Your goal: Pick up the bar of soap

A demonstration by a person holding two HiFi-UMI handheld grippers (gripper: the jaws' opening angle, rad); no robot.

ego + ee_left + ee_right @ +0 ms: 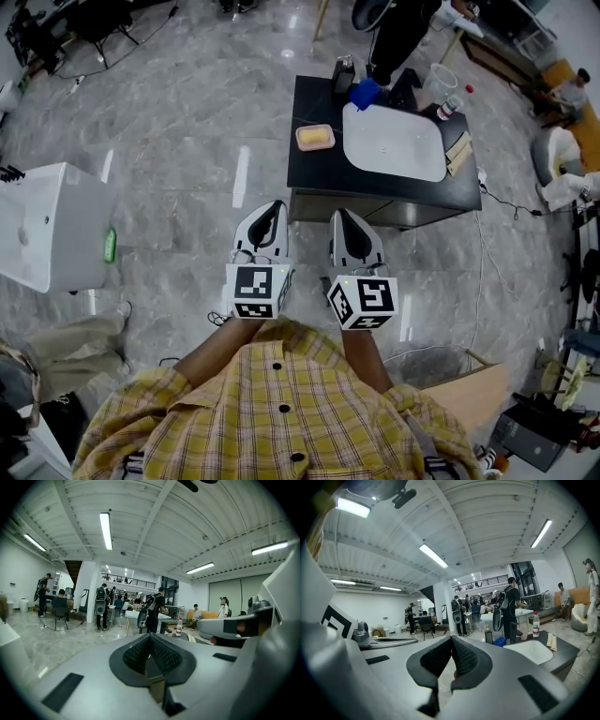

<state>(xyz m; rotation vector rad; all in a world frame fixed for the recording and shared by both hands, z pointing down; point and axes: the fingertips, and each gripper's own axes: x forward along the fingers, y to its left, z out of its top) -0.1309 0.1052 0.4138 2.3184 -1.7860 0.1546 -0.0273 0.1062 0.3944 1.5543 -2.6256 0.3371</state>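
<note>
The person (pixel 281 412) in a yellow checked shirt holds both grippers side by side over the grey marble floor (pixel 187 141), in front of the near edge of a black desk (pixel 314 173). Neither gripper is over the desk.

The left gripper (pixel 275 208) has its fingers (pixel 136 656) pressed fully together, and there is nothing between them. The right gripper (pixel 339 217) shows the same in its own view: its fingers (pixel 464 658) meet at the tips and hold nothing. Both grippers point toward the desk.

The bar of soap (pixel 315 137) is yellowish and lies in a small pale dish (pixel 301 142). The dish stands near the left edge of the desk, about halfway along it, just beside the left side of a white basin (pixel 394 141). The soap is well apart from both grippers and nothing touches it.

A blue object (pixel 366 94) lies near the far edge of the desk, and a water bottle (pixel 448 108) stands toward the far right corner. In the right gripper view the basin, the blue object and the bottle also appear ahead.
</note>
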